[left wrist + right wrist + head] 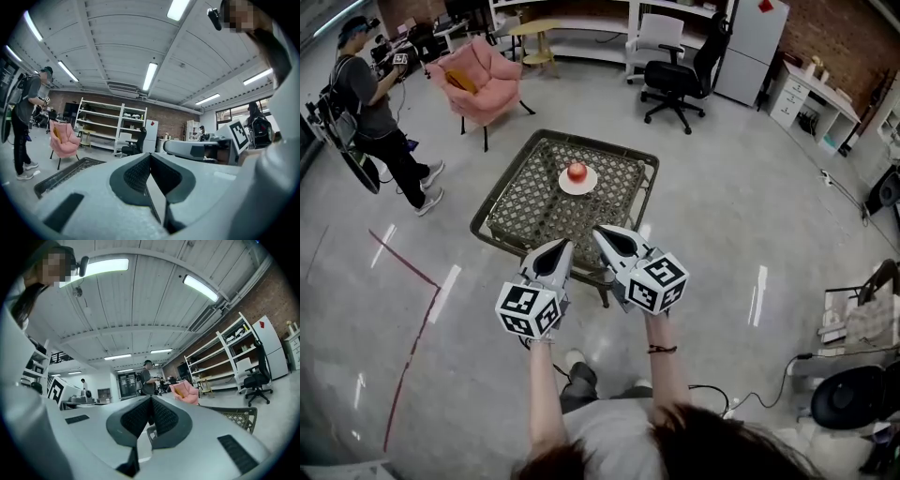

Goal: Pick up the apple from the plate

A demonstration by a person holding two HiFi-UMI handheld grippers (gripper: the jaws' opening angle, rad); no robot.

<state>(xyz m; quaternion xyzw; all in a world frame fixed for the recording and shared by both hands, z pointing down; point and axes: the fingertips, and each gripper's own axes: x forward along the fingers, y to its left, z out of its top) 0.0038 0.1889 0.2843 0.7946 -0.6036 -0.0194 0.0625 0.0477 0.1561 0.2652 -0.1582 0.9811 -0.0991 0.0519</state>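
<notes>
A red apple (577, 171) rests on a small white plate (578, 185) near the far middle of a low lattice-top table (534, 202). Both grippers hover side by side over the table's near edge, pointing level toward it and well short of the plate. My left gripper (562, 247) is shut with nothing between its pads (140, 173). My right gripper (602, 232) is also shut and empty, its pads (161, 416) pressed together. Neither gripper view shows the apple; only the table's edge (65, 172) (236, 415) appears in them.
A pink armchair (478, 80) stands beyond the table on the left, and a person (380, 122) with a backpack stands at the far left. Black and white office chairs (675, 80) and shelving line the back wall. Cables and a stool (853, 398) lie at the right.
</notes>
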